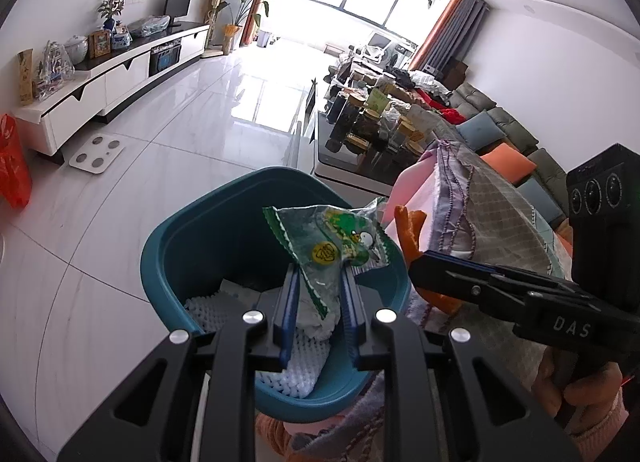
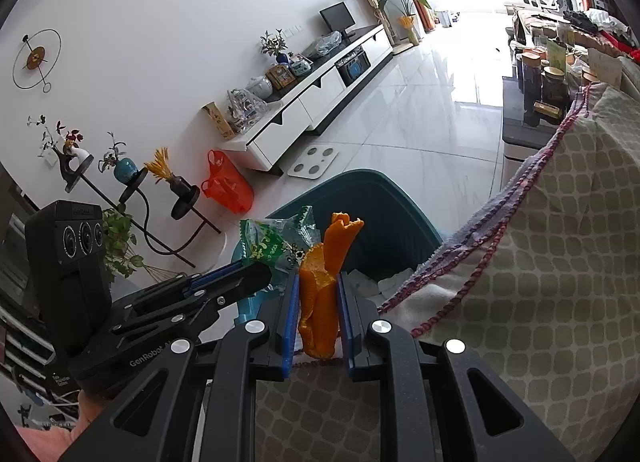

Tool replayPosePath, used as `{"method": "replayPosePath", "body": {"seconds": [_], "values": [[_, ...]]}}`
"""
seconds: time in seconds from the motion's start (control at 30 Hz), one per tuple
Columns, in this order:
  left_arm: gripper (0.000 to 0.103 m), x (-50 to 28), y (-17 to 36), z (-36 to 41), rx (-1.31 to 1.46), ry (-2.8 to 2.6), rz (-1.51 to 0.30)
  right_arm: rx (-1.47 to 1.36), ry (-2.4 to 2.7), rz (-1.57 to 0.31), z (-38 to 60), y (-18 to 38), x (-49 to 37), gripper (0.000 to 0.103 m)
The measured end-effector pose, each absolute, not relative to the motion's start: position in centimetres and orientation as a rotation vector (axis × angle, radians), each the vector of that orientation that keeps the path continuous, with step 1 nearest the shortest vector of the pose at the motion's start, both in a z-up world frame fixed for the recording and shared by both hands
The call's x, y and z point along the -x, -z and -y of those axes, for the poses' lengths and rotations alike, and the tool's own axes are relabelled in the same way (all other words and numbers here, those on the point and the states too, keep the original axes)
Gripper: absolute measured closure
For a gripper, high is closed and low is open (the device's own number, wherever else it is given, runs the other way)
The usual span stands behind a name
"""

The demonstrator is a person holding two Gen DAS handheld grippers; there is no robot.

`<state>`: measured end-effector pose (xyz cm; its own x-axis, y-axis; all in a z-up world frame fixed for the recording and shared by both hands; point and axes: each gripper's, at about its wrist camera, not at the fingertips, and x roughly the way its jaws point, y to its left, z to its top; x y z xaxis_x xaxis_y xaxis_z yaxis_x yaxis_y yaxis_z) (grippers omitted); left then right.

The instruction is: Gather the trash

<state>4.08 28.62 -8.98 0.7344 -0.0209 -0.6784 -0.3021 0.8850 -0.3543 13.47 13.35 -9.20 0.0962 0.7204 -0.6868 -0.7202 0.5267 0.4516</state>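
— What are your fingers doing?
— My left gripper is clamping a green wrapper above the teal bin; my right gripper is pinching orange peel beside its rim.

Bin floor mostly hidden under paper, orange bag cut off by edge

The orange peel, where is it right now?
The orange peel is clamped in the right tongs, beside the green wrapper, near the teal bin.
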Motion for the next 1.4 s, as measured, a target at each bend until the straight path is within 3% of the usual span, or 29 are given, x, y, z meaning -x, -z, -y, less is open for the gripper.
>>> {"method": "replayPosePath", "body": {"seconds": [0.77, 0.93, 1.0, 1.27, 1.4], "values": [[0.080, -6.1, 10.4, -28.7, 0.480, -0.168, -0.784, 0.007, -1.027, -1.045, -15.0, 9.8, -14.2, 0.081], [0.073, -6.6, 11.0, -28.7, 0.493, -0.161, -0.801, -0.003, -1.019, -1.047, -14.8, 9.9, -14.4, 0.081], [0.063, -6.7, 11.3, -28.8, 0.502, -0.160, -0.808, -0.011, -1.017, -1.046, -14.7, 10.0, -14.5, 0.077], [0.054, -5.6, 11.1, -29.1, 0.496, -0.184, -0.791, -0.054, -1.017, -1.041, -13.5, 9.9, -14.8, 0.071], [0.039, -4.4, 10.1, -28.5, 0.446, -0.191, -0.753, -0.082, -1.024, -1.015, -12.1, 9.1, -14.4, 0.065]]}}
